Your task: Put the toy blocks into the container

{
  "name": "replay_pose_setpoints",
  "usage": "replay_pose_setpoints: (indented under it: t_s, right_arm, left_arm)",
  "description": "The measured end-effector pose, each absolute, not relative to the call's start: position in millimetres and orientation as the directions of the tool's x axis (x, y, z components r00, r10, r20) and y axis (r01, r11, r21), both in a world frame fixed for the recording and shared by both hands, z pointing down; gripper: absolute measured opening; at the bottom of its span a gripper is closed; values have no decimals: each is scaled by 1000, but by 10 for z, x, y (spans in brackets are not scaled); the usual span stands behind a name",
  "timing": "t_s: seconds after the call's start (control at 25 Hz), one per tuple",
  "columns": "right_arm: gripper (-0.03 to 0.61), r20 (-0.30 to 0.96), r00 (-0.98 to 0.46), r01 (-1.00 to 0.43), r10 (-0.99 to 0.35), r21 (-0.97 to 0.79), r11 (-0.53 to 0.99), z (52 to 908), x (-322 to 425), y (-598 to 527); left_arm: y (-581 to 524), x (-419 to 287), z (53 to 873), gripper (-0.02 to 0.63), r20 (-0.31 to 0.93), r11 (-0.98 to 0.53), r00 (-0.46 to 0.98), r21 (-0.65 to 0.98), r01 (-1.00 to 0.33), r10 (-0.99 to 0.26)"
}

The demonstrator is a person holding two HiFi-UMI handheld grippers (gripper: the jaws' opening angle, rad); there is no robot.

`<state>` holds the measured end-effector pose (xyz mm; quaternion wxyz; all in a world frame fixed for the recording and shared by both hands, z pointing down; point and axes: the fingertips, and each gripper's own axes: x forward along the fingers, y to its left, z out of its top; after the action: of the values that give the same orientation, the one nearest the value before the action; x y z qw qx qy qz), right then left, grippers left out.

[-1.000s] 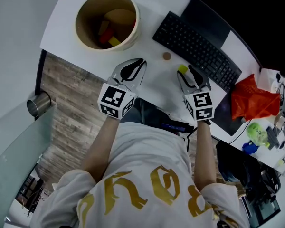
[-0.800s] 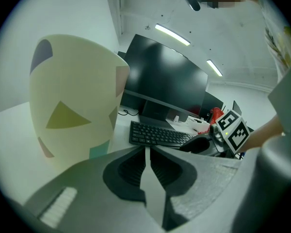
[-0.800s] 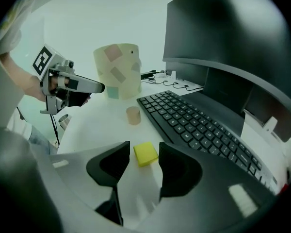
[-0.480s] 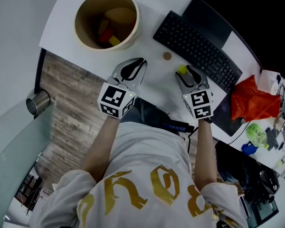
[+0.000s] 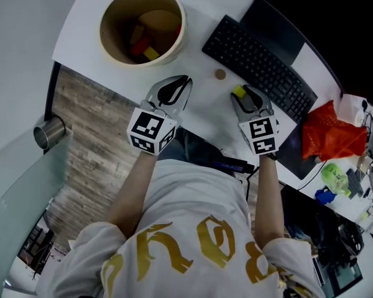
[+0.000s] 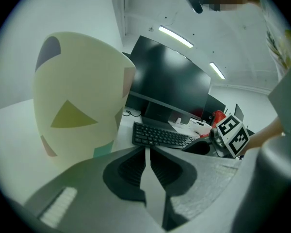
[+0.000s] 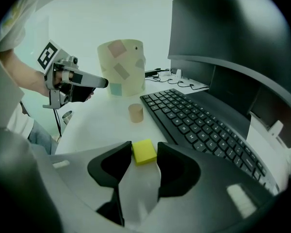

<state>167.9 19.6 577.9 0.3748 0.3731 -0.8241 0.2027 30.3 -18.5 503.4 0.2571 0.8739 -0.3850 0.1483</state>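
Observation:
The round cream container [image 5: 174,42] stands at the desk's far left, with red, yellow and tan blocks lying inside it. A yellow block [image 5: 238,91] sits between the fingers of my right gripper [image 5: 244,95], just in front of the keyboard. In the right gripper view both jaws press on the yellow block [image 7: 144,152], so my right gripper [image 7: 144,154] is shut on it. A small tan cylinder block [image 5: 220,74] stands on the desk between the two grippers, and it shows again in the right gripper view [image 7: 135,113]. My left gripper [image 5: 175,87] is shut and empty below the container [image 6: 77,101].
A black keyboard [image 5: 258,61] lies right of the block, with a dark monitor [image 7: 223,33] behind it. A red bag [image 5: 326,132] and clutter fill the far right. A metal cup [image 5: 50,133] stands off the desk at the left. The desk's near edge runs under both grippers.
My right gripper has shifted slightly to the left around the yellow block. The left gripper and the container have stayed put.

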Motion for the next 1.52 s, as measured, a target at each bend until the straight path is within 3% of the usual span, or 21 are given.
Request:
replay_pose_setpoints:
  t_s: [1.12,1.52]
  right_arm:
    - [183,762,-409,-801,-502,-36,598,5624,1601,168]
    - [183,725,-434,-821,-535,-73,567,5399,1569,95]
  left_arm:
    - [-208,202,4955,29,435,-565,666,354,-745,-606]
    - [-280,155,4876,14,455,-577,640,290,-764,-619]
